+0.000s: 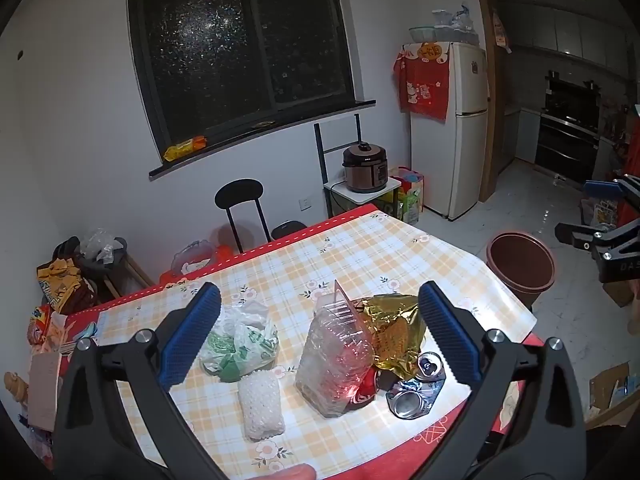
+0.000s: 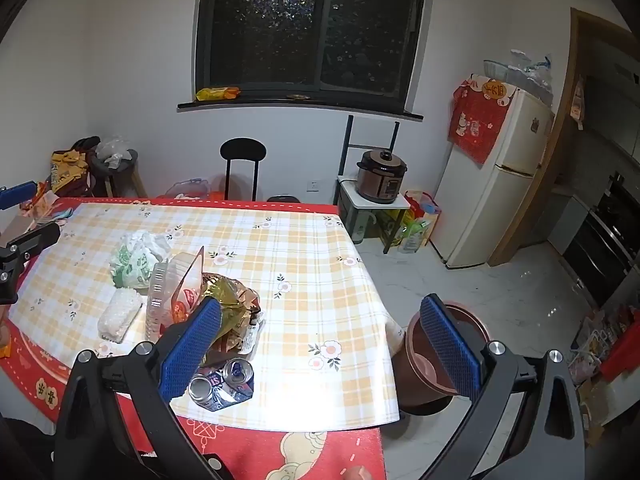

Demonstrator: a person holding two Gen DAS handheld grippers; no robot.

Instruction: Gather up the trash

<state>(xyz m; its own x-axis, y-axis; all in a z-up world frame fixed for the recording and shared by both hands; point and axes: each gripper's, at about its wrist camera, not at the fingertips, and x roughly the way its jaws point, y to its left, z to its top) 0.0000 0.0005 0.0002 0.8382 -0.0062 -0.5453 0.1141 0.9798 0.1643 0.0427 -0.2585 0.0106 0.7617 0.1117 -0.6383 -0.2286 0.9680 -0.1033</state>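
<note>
Crushed cans (image 1: 416, 390) lie nearest, at the near edge of the table (image 1: 304, 264), just right of the clear plastic container (image 1: 336, 356). With that container as landmark: the gold foil wrapper (image 1: 396, 332) touches it behind and to the right, a white foam block (image 1: 261, 406) lies just left, and the green-printed plastic bag (image 1: 240, 340) sits beyond the foam. A brown bin (image 1: 520, 264) stands on the floor well right of it.

Both claws are released, holding nothing: the left gripper (image 1: 320, 336) hovers over the pile, the right gripper (image 2: 320, 344) over the table's right edge.

All of it looks light. The container probably flexes and slips, so pinch its rim. Foil and bag crumple; grab a bunched fold. Cans are stiff; grip across the flattened body.
</note>
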